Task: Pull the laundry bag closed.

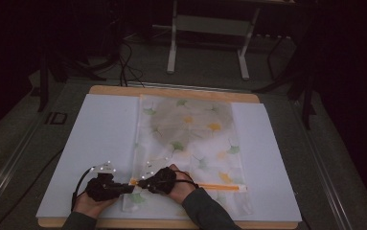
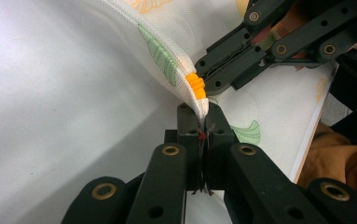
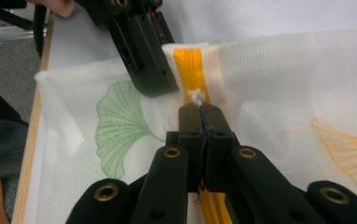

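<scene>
Mesh bag point(image 1: 190, 143): white, printed with green and yellow ginkgo leaves; lies flat on the white board point(image 1: 99, 139), right of the board's centre line, its zipper end toward the person.
Zipper point(image 1: 219, 186): orange, runs across the bag's near part.
Left gripper point(image 2: 203, 122): jaws pressed together on the bag's edge fabric at the zipper's end, lifting that corner off the board.
Right gripper point(image 3: 199, 112): jaws closed on the small white zipper pull point(image 3: 195, 96), directly beside the left gripper.
Hands: one on each gripper, at the board's near edge.
Board: rests on a wooden table point(image 1: 171, 91).
</scene>
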Action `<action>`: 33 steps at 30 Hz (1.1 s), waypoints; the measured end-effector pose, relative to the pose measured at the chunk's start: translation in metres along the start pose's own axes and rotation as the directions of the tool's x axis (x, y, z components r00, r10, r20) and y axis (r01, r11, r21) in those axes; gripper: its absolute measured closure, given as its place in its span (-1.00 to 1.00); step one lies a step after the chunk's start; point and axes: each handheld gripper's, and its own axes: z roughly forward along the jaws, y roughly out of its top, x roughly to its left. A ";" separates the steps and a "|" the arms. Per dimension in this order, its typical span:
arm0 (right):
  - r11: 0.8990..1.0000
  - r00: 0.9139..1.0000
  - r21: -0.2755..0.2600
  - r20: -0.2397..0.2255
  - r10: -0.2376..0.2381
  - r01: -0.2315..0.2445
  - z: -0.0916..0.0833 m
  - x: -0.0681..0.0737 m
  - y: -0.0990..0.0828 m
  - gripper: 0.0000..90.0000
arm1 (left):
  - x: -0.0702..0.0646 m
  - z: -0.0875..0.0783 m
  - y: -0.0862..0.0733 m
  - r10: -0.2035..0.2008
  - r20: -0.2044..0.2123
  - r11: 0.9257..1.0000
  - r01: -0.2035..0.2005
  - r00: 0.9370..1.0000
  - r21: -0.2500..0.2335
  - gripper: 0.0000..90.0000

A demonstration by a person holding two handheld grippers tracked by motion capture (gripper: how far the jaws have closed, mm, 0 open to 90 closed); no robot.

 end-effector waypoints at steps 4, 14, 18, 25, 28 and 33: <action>1.000 1.000 0.010 0.005 0.003 -0.003 0.000 -0.001 -0.003 1.00 | 0.002 -0.002 -0.001 -0.010 0.000 1.000 0.010 1.000 -0.009 0.96; 1.000 1.000 0.028 0.013 -0.002 0.001 0.001 -0.001 -0.002 1.00 | 0.001 -0.003 -0.001 -0.001 -0.005 1.000 0.001 1.000 -0.009 0.96; 0.999 1.000 0.035 0.016 0.004 -0.004 -0.001 -0.002 -0.005 1.00 | 0.001 -0.004 -0.001 -0.002 -0.002 1.000 0.002 1.000 -0.013 0.96; 0.999 1.000 0.047 0.023 0.002 -0.003 -0.004 -0.003 -0.007 1.00 | 0.001 -0.005 -0.001 -0.003 -0.001 1.000 0.003 1.000 -0.020 0.96; 0.999 1.000 0.055 0.026 0.004 -0.005 -0.005 -0.003 -0.008 1.00 | 0.001 -0.006 -0.001 -0.004 0.000 1.000 0.004 1.000 -0.024 0.96; 0.998 0.999 0.069 0.039 0.006 -0.008 -0.007 -0.004 -0.007 1.00 | 0.000 -0.006 -0.001 0.001 0.002 1.000 -0.001 1.000 -0.028 0.96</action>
